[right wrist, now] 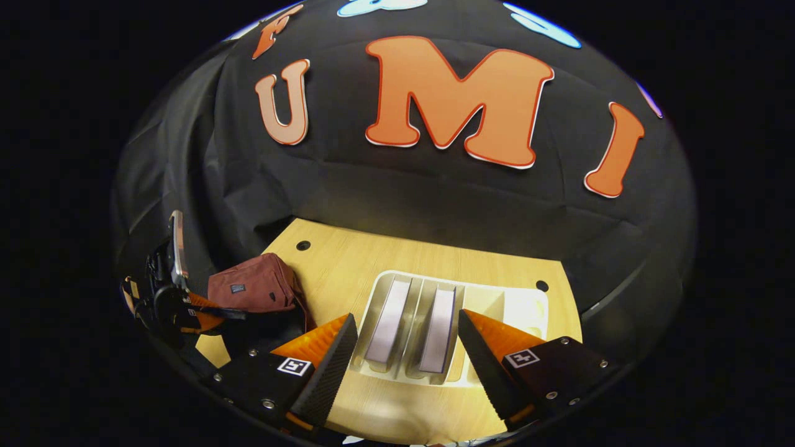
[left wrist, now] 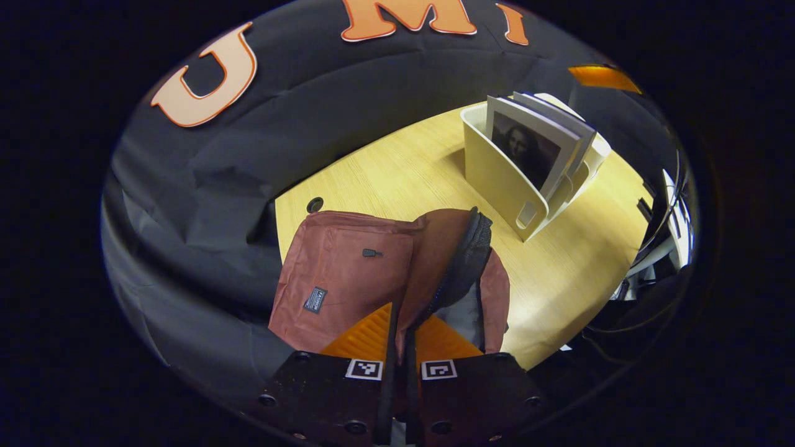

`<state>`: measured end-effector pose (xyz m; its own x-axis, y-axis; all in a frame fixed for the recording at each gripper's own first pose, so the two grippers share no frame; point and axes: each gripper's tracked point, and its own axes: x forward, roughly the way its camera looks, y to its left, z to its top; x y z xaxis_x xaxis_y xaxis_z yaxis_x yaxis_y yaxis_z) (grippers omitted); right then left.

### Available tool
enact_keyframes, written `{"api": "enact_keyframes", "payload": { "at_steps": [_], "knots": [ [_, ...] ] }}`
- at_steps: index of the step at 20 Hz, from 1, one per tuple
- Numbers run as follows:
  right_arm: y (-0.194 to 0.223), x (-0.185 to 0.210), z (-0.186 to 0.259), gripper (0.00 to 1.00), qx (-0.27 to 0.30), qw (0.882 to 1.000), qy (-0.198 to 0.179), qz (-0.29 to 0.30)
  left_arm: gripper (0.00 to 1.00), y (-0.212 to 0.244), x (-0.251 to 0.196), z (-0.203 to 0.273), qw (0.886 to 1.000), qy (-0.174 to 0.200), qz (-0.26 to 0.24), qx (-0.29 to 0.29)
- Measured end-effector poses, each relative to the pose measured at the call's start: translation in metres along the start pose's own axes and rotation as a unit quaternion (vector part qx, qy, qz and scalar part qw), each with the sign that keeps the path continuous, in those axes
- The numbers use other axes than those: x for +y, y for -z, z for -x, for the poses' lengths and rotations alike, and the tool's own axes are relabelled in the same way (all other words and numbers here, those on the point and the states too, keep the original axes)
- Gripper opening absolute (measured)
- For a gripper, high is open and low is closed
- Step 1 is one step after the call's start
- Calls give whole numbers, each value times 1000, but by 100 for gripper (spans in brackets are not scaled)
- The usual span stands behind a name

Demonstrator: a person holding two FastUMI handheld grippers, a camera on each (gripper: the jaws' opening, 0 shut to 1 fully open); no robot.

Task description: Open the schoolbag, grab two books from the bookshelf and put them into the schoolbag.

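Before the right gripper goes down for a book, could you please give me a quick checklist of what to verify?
1. Right gripper open: ok.
2. Two books upright in the shelf: ok.
3. Right gripper centred on one book: not ok, it spans both.
4. Left gripper shut on the bag flap: ok.
5. Bag mouth wide enough for a book: cannot tell.
6. Left gripper apart from the shelf: ok.
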<state>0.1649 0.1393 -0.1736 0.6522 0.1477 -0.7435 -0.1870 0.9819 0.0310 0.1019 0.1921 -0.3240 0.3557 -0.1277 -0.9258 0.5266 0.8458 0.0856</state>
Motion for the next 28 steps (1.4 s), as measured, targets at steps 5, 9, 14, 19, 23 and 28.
{"api": "enact_keyframes", "payload": {
  "at_steps": [5,9,14,19,23,28],
  "knots": [
    [13,13,-26,98,90,996,-10,3,9,-14,21,8,999,37,-4,2],
    [23,26,-51,97,156,987,-19,-22,9,-22,32,14,998,51,-26,8],
    [35,21,-91,94,213,977,13,-15,9,-33,43,24,998,56,-37,3],
    [53,17,-113,89,267,963,33,1,9,-42,53,33,998,60,-37,-1],
    [72,12,-132,80,303,952,50,15,8,-47,57,38,997,56,-49,-1],
    [92,15,-148,64,332,941,60,4,8,-47,61,30,998,58,-37,4]
  ]
}}
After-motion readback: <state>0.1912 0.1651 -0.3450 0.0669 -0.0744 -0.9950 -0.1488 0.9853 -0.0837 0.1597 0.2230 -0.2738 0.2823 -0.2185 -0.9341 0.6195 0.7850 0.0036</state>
